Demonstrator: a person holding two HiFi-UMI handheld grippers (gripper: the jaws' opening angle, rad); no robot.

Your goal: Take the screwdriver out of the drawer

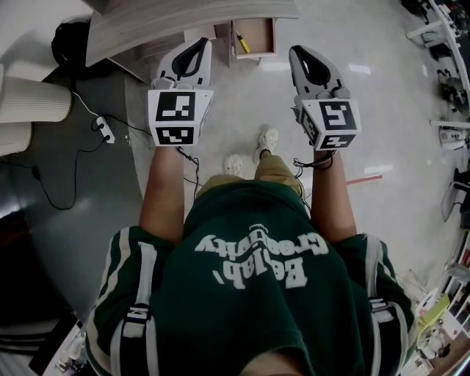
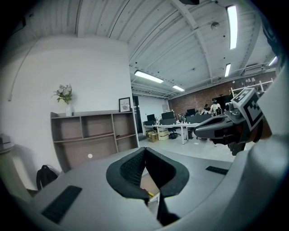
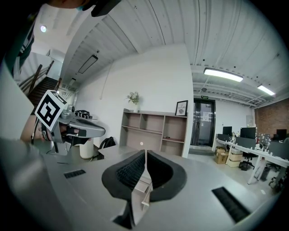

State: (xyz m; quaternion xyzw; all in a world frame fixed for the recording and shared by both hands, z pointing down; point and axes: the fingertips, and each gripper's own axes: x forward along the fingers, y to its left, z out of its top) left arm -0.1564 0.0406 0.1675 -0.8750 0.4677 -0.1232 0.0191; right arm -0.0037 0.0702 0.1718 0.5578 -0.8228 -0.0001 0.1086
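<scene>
A small wooden drawer [image 1: 254, 37] stands pulled out from under the grey desk [image 1: 183, 22] at the top of the head view. A yellow-handled screwdriver [image 1: 241, 42] lies along its left side. My left gripper [image 1: 200, 45] is held out to the left of the drawer, jaws shut and empty. My right gripper [image 1: 297, 53] hovers to the drawer's right, also shut and empty. In the left gripper view the tips of the left gripper [image 2: 145, 150] meet, and the drawer [image 2: 149, 182] with a yellow bit of the screwdriver [image 2: 150, 193] shows below them. The right gripper [image 3: 145, 152] has its tips together in its own view.
A power strip [image 1: 105, 130] with cables lies on the dark floor at left, near a black bag [image 1: 70, 40] and a white ribbed cylinder [image 1: 33, 103]. My shoes [image 1: 250, 153] stand on the pale floor. A shelf unit [image 2: 95, 135] lines the wall; office desks [image 2: 176, 128] stand beyond.
</scene>
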